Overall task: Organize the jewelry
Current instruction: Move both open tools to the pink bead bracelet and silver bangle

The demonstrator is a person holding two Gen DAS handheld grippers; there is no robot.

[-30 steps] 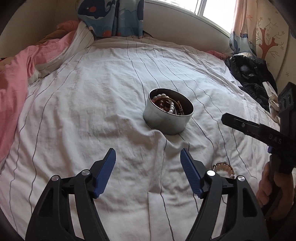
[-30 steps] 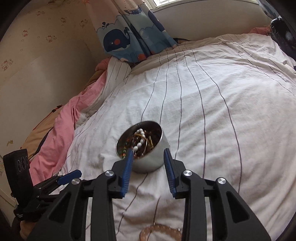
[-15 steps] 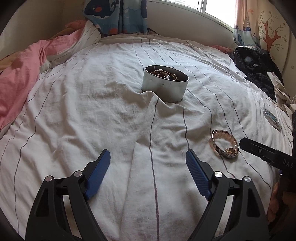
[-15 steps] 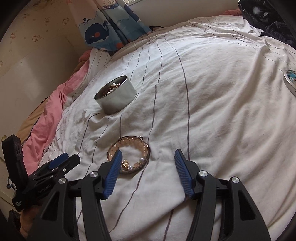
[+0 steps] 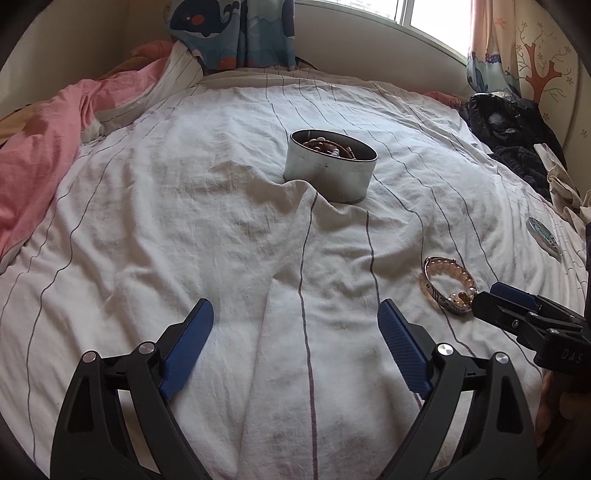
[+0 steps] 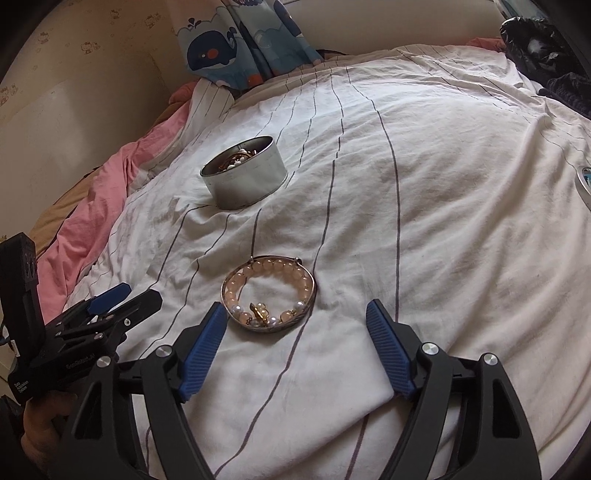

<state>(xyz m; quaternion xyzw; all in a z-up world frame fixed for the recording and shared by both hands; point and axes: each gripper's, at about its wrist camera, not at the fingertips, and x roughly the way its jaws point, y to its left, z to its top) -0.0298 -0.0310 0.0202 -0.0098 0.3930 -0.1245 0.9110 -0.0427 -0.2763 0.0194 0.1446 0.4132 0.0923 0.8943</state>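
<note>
White letters "DAS" on the black body of the right gripper (image 5: 495, 299); other print illegible.

Daylight from window (image 5: 424, 22), blown-out glare; soft shadows; strong fisheye vignette; corners perhaps slightly blurred.

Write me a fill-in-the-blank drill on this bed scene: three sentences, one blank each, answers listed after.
1. The round metal tin on the striped sheet holds more ____.
2. The beaded bracelet lies on the sheet, ____ the tin.
3. Nothing sits between the fingers of the left gripper, whose jaws are ____.

Missing words: jewelry; outside; opening
</note>
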